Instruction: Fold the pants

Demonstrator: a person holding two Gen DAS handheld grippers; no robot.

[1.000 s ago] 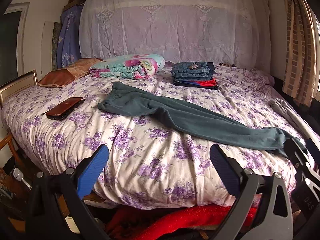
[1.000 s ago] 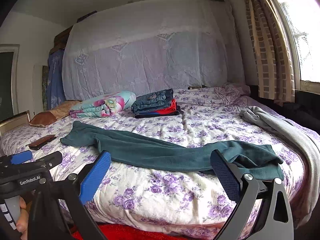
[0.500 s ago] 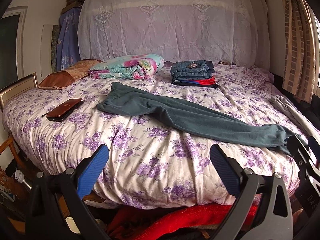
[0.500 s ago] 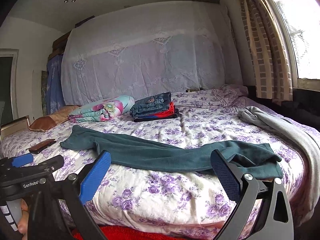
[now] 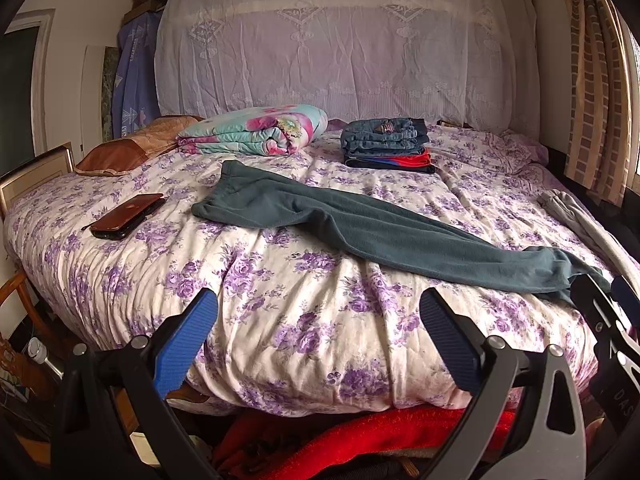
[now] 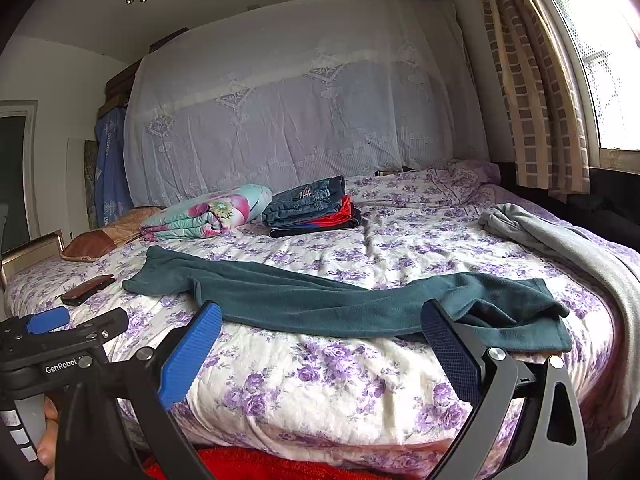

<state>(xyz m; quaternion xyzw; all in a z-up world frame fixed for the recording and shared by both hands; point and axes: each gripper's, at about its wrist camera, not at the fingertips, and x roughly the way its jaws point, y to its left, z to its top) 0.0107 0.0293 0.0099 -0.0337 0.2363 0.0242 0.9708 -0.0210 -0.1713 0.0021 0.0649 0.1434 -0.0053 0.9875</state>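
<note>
Dark teal pants (image 5: 360,224) (image 6: 312,300) lie stretched across a bed with a purple-flowered cover (image 5: 280,312) (image 6: 320,368), waist at the left, leg ends at the right near the bed's front edge. My left gripper (image 5: 318,336) hangs open before the bed's near edge, nothing between its blue pads, short of the pants. My right gripper (image 6: 320,348) is open too, close in front of the leg ends. In the left wrist view the right gripper's black frame (image 5: 604,320) shows at the far right, and the left gripper's body (image 6: 60,336) appears at the right wrist view's left edge.
A folded stack of jeans and red clothes (image 5: 386,142) (image 6: 312,208) and a rolled floral quilt (image 5: 256,130) sit at the back. A brown phone case (image 5: 128,216) lies left, a grey garment (image 6: 568,248) drapes over the right side, and a red blanket (image 5: 380,436) lies below the bed's edge.
Both grippers have drifted slightly back and up from the bed; the view widens a little. The pants have not moved and both grippers stay open.
</note>
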